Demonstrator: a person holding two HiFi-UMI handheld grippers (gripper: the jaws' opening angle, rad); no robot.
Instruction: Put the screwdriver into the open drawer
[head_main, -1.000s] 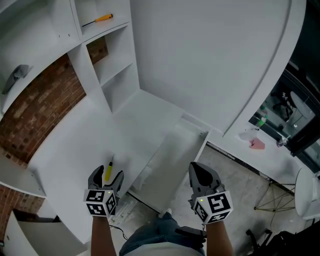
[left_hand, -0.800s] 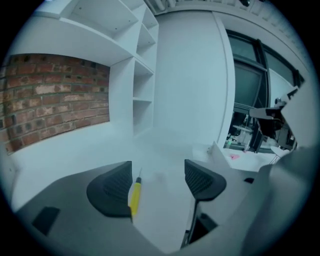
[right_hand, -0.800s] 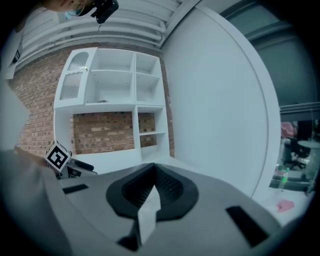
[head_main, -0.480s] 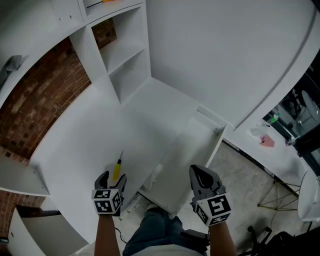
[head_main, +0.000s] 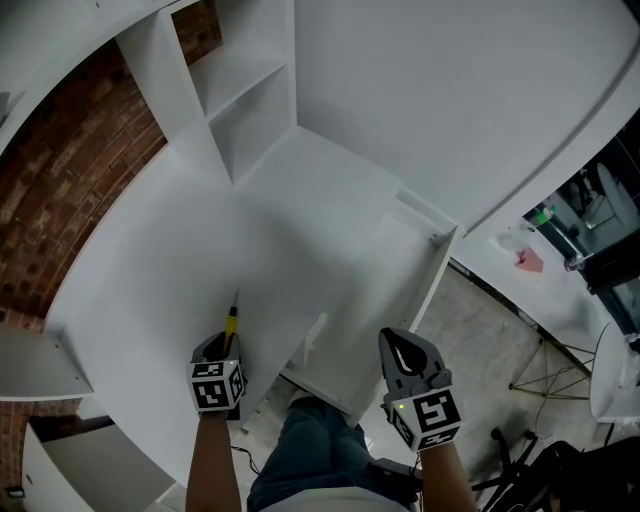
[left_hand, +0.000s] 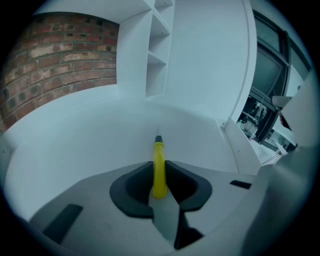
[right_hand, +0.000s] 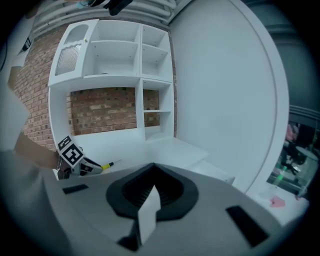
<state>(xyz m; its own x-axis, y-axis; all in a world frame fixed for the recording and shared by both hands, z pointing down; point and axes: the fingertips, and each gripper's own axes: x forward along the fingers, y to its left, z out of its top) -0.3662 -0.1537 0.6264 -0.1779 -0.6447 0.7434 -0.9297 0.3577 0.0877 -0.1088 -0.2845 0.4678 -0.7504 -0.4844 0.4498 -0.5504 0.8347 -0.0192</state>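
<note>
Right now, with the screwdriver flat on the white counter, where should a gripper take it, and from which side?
Take the screwdriver by its yellow handle, from the butt end, jaws across its width: that part is thick and rounded, the shaft thin and flat on the counter. The left gripper does this: its jaws have just been closing, with the handle between them.
</note>
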